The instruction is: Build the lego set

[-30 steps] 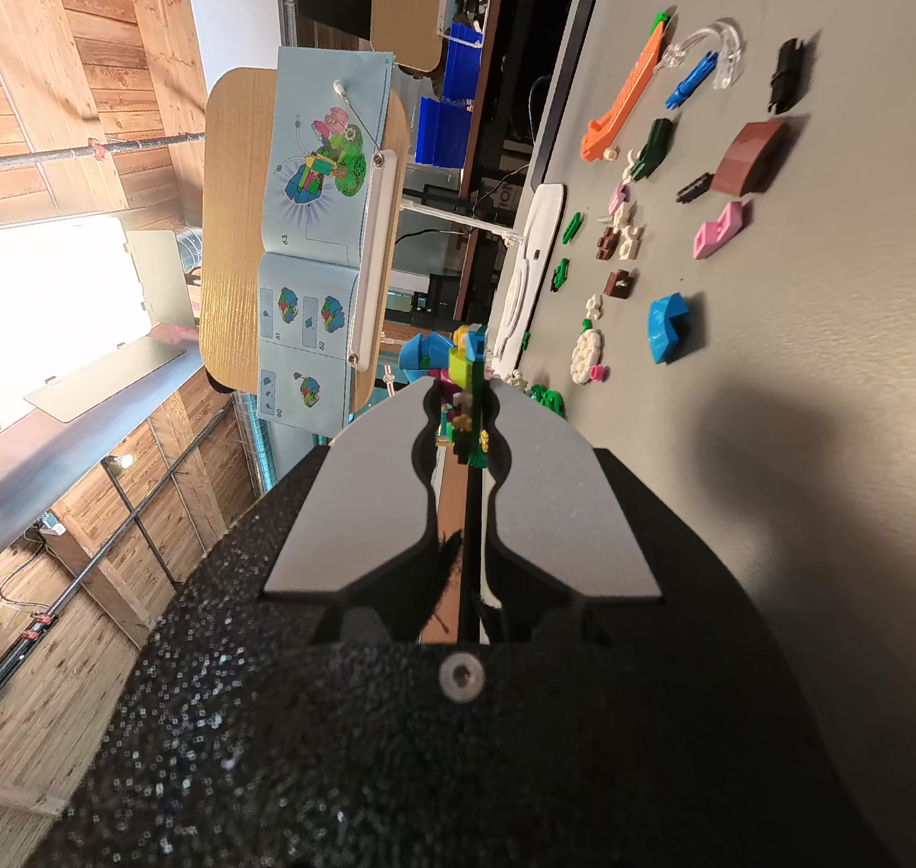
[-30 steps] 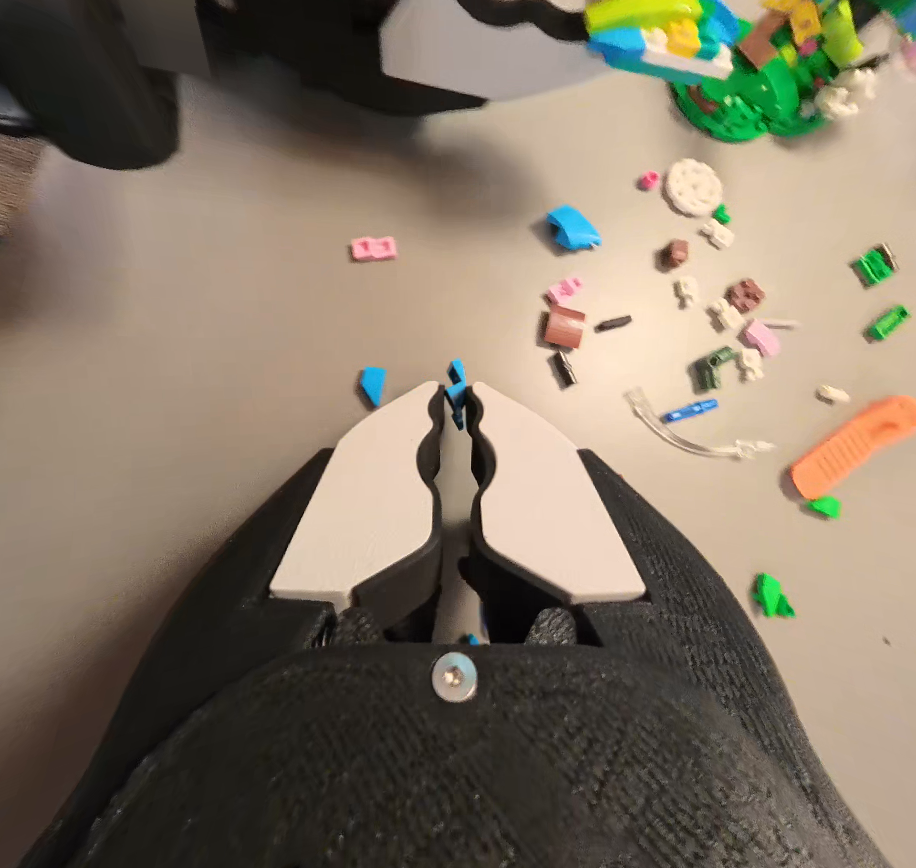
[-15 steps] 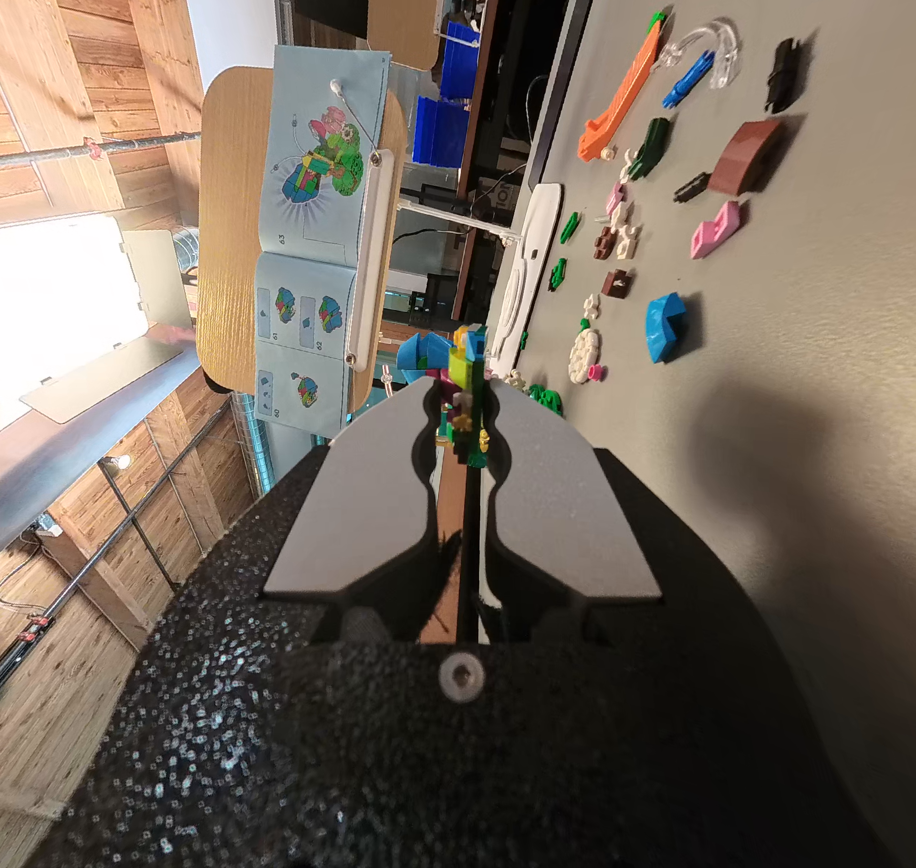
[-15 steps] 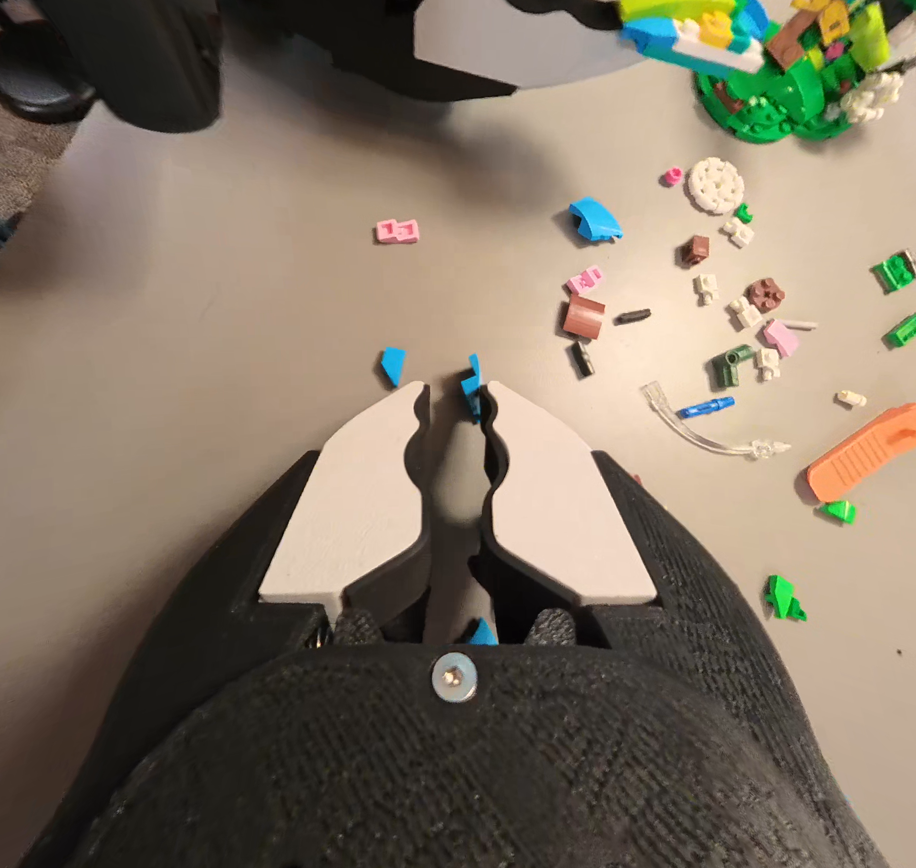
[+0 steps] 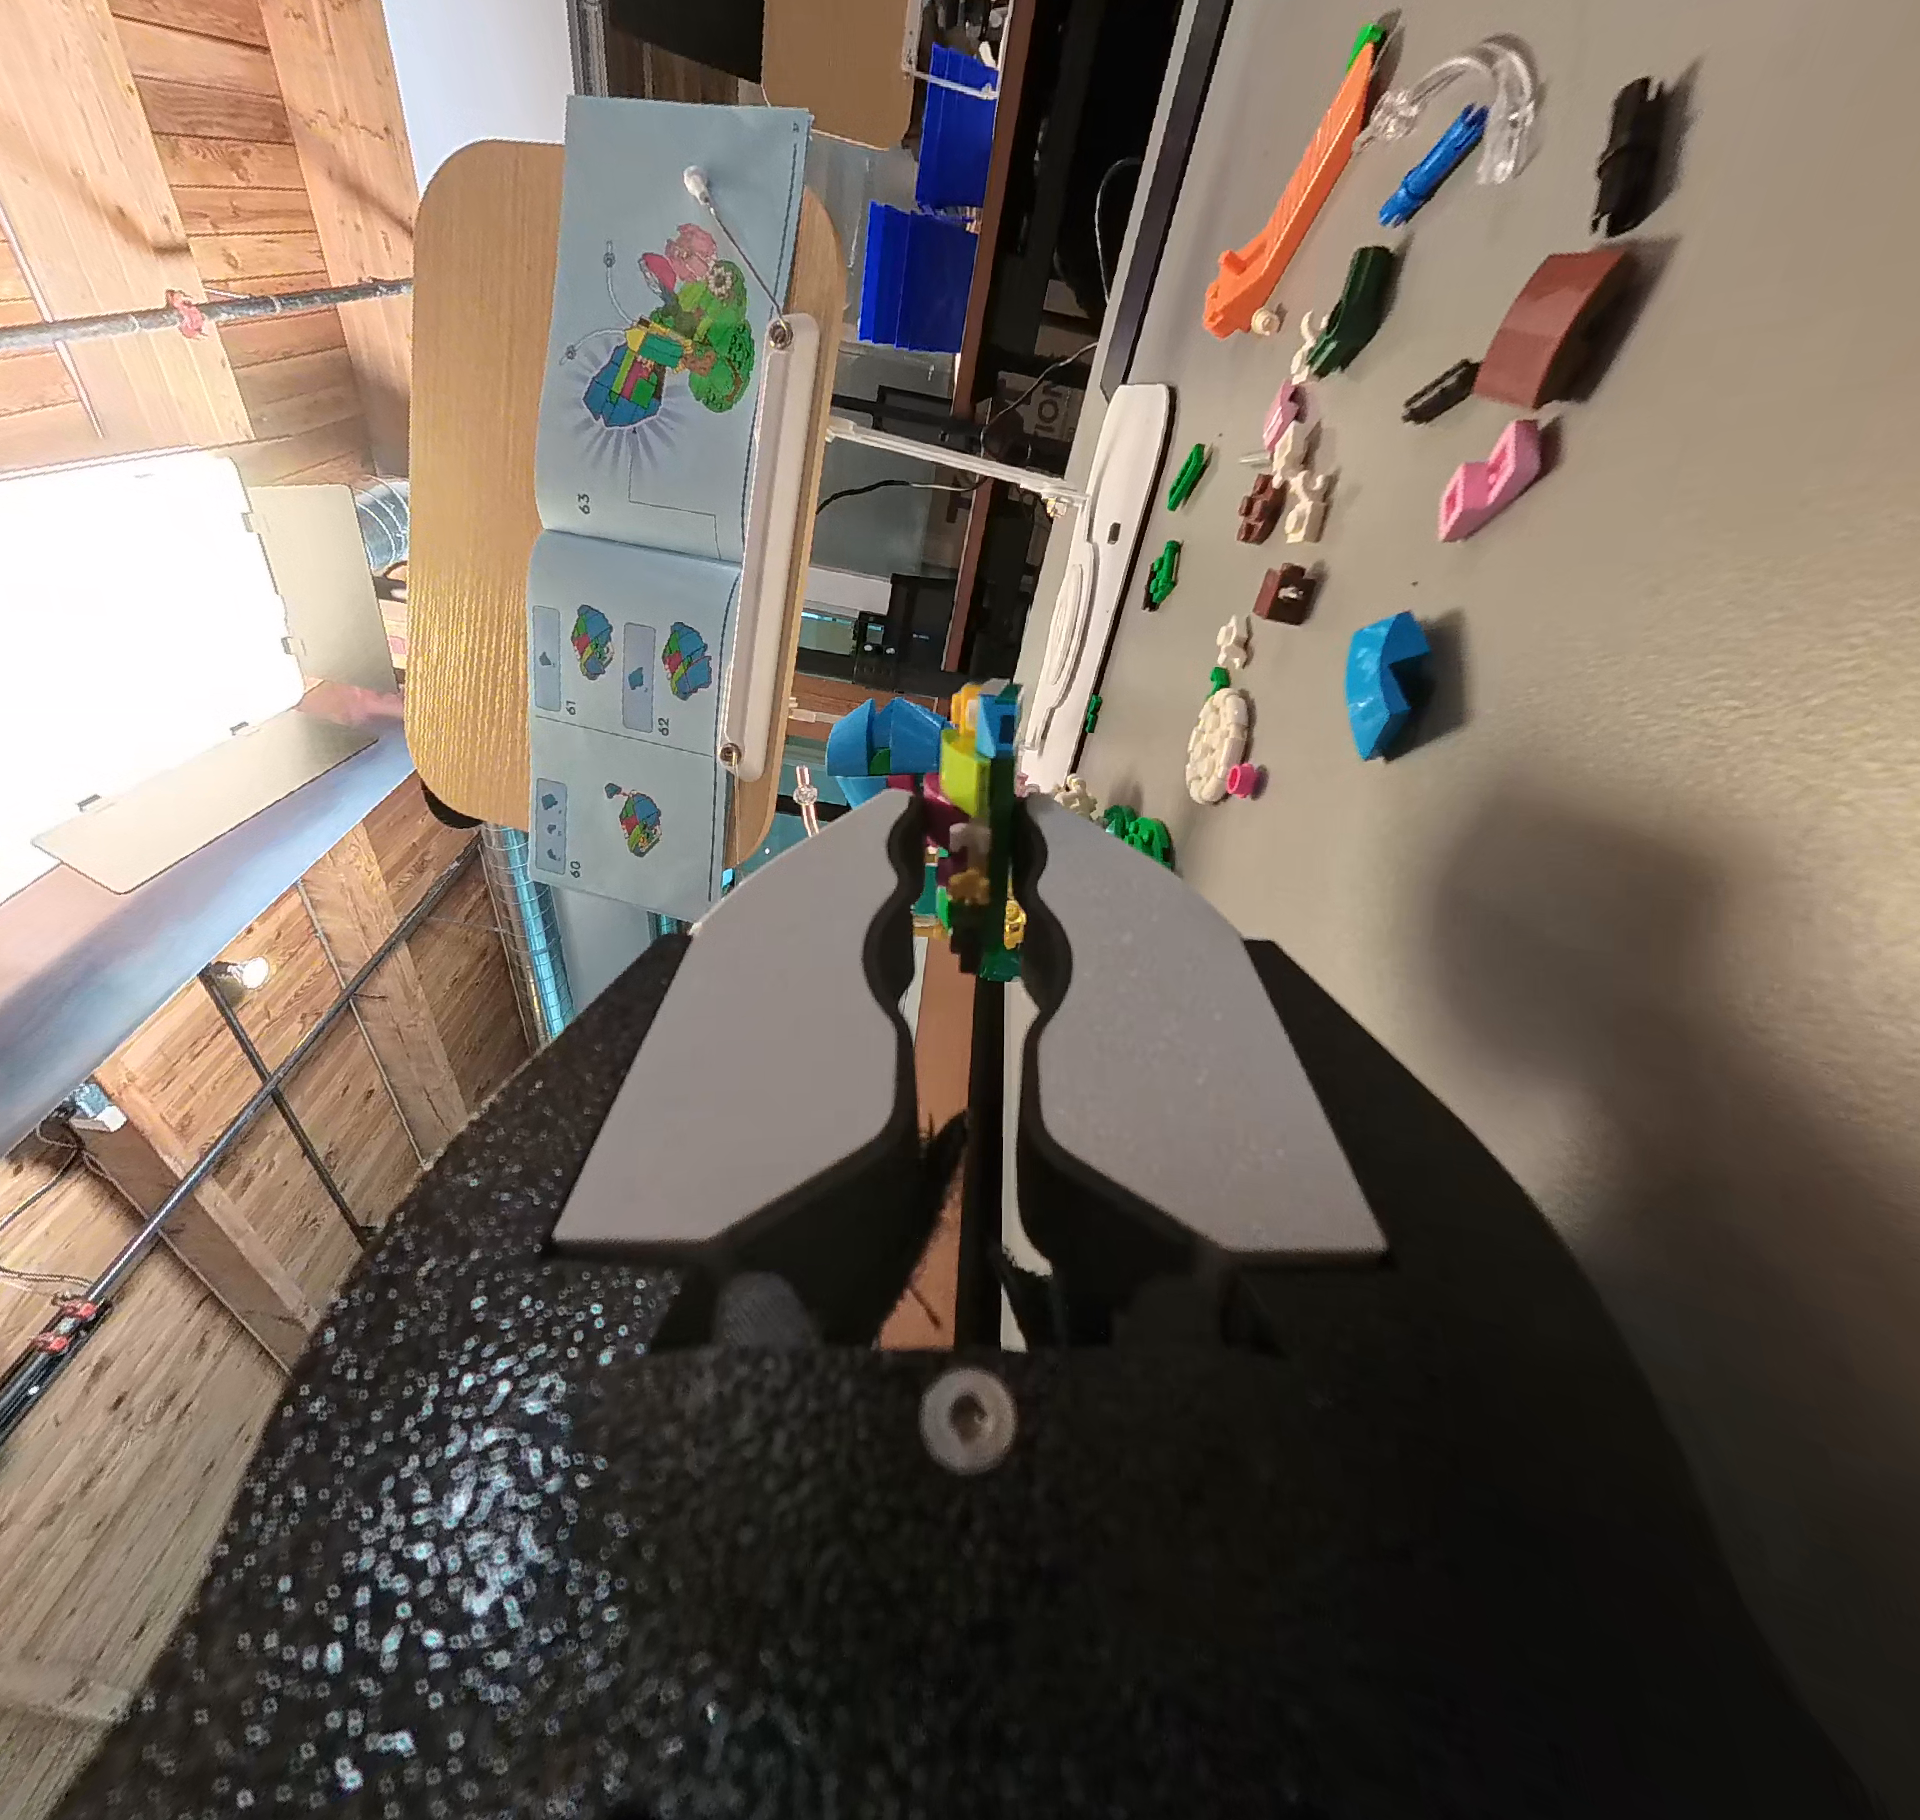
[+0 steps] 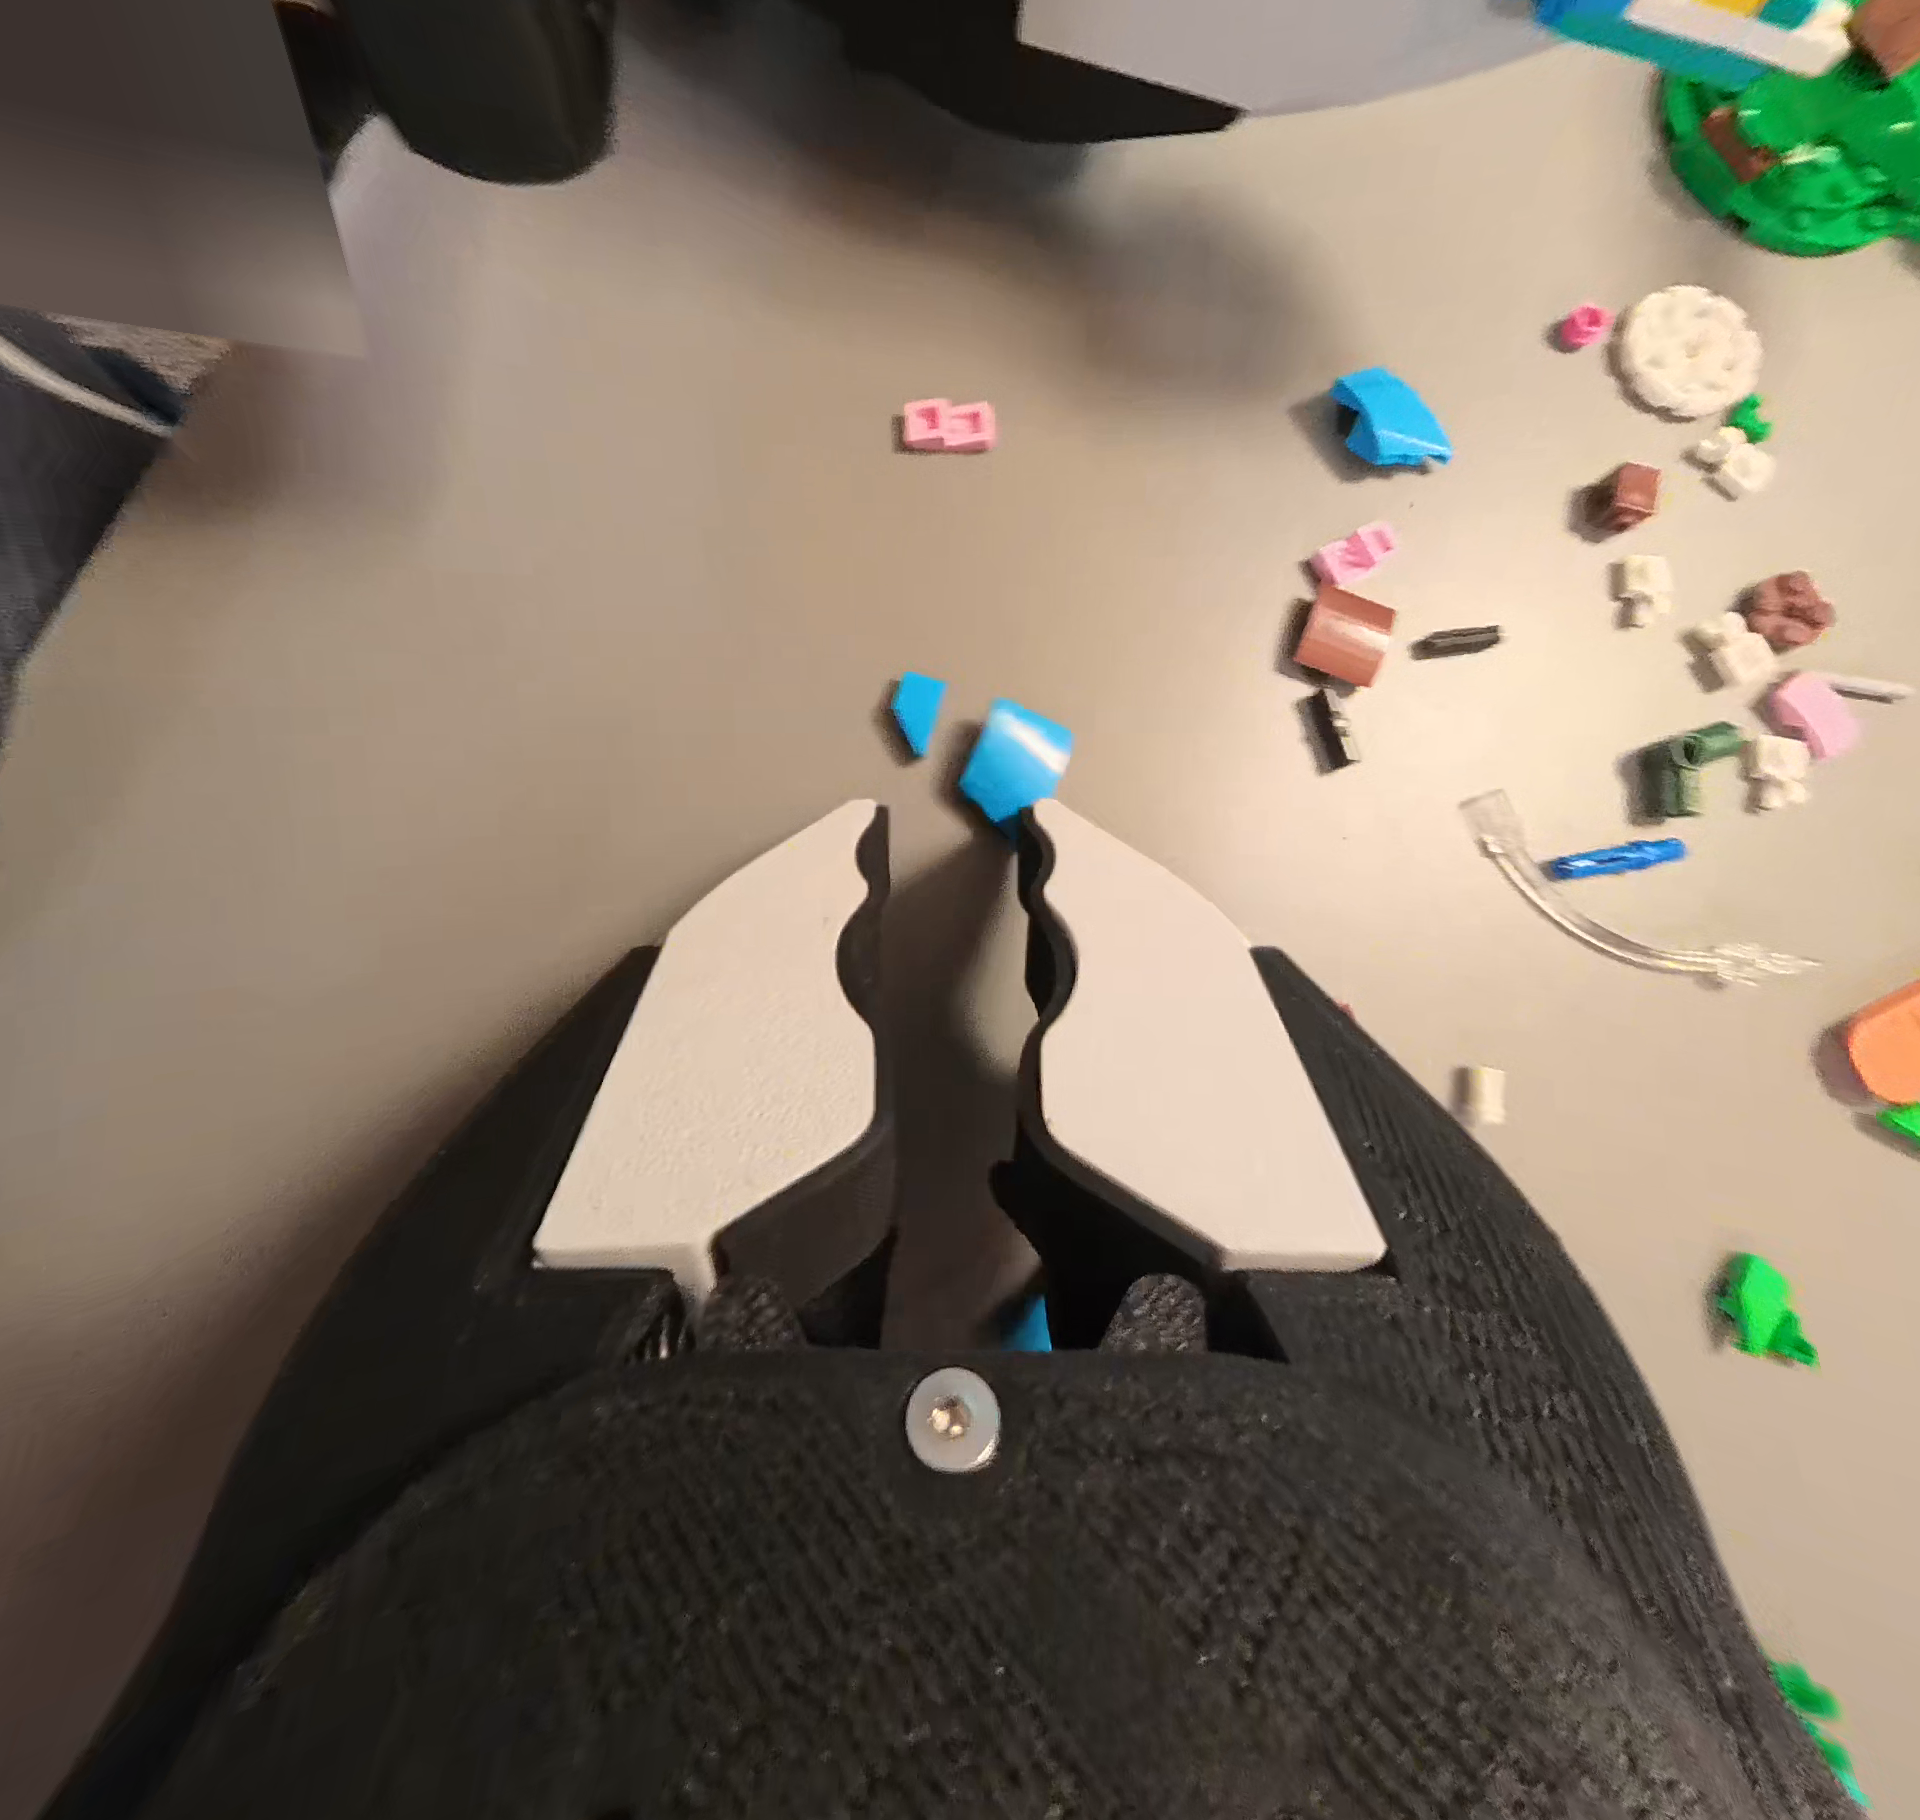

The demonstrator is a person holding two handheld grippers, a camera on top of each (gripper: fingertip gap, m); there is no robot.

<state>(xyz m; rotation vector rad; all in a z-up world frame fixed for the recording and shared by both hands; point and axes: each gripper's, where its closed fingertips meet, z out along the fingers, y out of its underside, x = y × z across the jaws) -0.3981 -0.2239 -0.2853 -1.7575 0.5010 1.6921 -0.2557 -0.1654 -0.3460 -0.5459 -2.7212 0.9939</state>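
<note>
Through my left wrist view, my left gripper (image 5: 966,830) is clamped on the multicoloured lego build (image 5: 961,814), which sticks out past the fingertips with its blue curved part (image 5: 883,742) on the left. Beyond my fingers and to the left, the open instruction booklet (image 5: 655,503) sits on a wooden stand (image 5: 468,482). To the right lies the grey table (image 5: 1662,835), with a blue curved brick (image 5: 1387,684), a brown brick (image 5: 1553,326) and an orange separator tool (image 5: 1288,222) spread ahead.

Through my right wrist view, my right gripper (image 6: 956,814) has its jaws apart and holds nothing. A small blue tile (image 6: 1013,757) lies touching my right fingertip, with a blue wedge (image 6: 916,710) just to its left. Far ahead to the right, my other gripper holds the build above a green base (image 6: 1787,170).
</note>
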